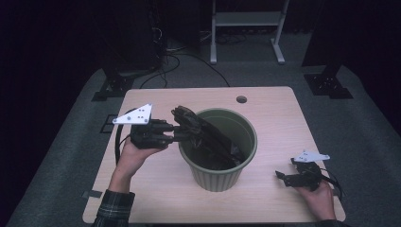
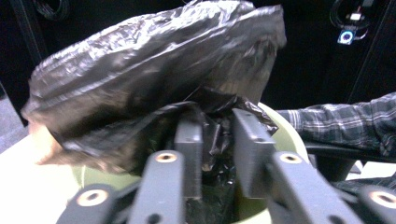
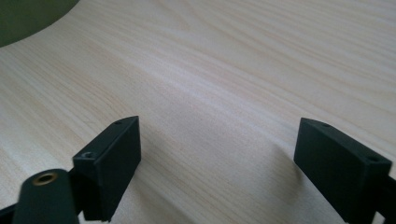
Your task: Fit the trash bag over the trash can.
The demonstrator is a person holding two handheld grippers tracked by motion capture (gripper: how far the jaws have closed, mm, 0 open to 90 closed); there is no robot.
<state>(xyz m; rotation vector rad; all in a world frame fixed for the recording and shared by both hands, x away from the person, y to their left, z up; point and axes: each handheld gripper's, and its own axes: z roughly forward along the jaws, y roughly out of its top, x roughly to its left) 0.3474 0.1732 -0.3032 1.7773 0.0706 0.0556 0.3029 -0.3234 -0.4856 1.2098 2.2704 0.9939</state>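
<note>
Item — crinkled black plastic bin liner (image 1: 201,132), lying over the 9 o'clock rim of the round green plastic bin (image 1: 246,158) on the pale wooden desk (image 1: 279,113). Left hand-held gripper (image 1: 182,133) is clenching its bunched edge — light, limp, slippery; right hand-held gripper (image 3: 217,158) is resting released.

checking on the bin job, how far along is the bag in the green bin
Done: the black bag sits partly inside the green bin. In hand: the left gripper pinches the bag's plastic at the rim. Left: the bag isn't spread over the rim yet; the right gripper rests open on the table.
</note>
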